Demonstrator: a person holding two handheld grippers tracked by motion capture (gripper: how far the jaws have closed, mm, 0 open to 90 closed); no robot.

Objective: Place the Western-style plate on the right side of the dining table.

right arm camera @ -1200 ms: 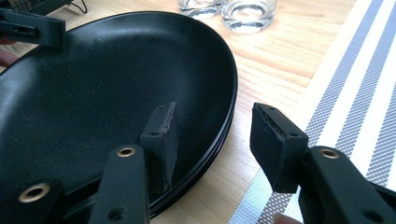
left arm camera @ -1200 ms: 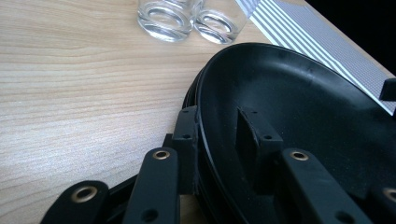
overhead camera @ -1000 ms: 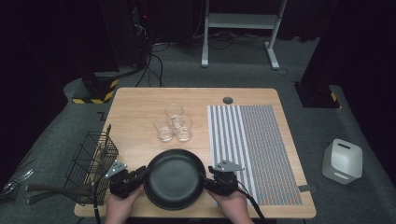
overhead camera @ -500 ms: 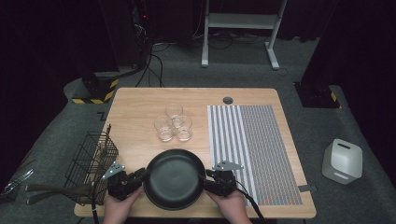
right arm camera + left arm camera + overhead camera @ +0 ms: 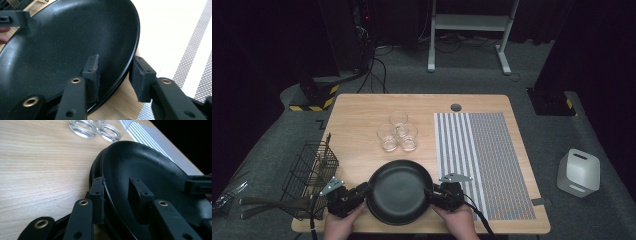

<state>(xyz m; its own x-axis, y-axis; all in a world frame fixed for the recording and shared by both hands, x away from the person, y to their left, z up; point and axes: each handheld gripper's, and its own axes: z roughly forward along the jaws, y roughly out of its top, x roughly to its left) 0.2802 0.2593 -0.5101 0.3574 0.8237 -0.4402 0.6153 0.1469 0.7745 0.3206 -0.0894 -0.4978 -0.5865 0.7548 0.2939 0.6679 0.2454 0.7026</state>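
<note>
High view: the black frying pan (image 5: 399, 191) sits at the surface's (image 5: 362, 120) six o'clock edge, left tool (image 5: 362, 192) at its nine o'clock and right tool (image 5: 436, 196) at three.

Left tool view: jaws straddle the rim and have just been opening, one pad (image 5: 98, 195) apparently touching; the pan could slip.

Right tool view: jaws have just been closing, with a gap beside the outer pad (image 5: 140, 77). The handle is hidden.

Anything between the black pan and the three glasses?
No. In the high view, bare tabletop separates the black pan from the three glasses; the left gripper view shows the same.
</note>
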